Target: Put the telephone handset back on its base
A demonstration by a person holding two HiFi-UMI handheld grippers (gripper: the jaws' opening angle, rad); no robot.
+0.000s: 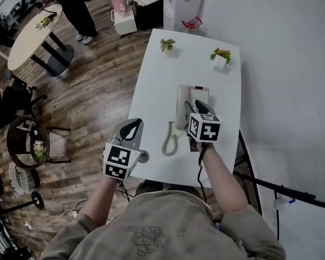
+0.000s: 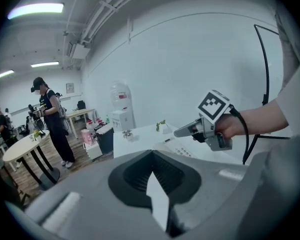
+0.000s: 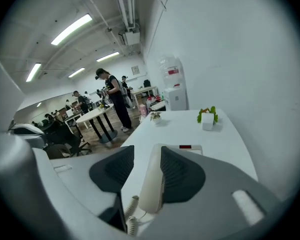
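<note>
Handset [image 1: 182,106] lying on base [image 1: 202,93], plant [image 1: 221,53] in pot [image 1: 220,62]

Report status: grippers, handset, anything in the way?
Left gripper shut, empty, off to the side. Right gripper open above handset, not gripping. Handset on base, coiled cord beside it. Nothing in the way.

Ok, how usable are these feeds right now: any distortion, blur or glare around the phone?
Head view: fairly sharp, evenly lit, handset and coiled cord clear on the white table. Left gripper view: heavy fisheye, dark corners, a ceiling light blown out, the left hand-held gripper close and soft. Right gripper view: same fisheye and dark rim, handset readable past the soft-looking jaws.
</note>
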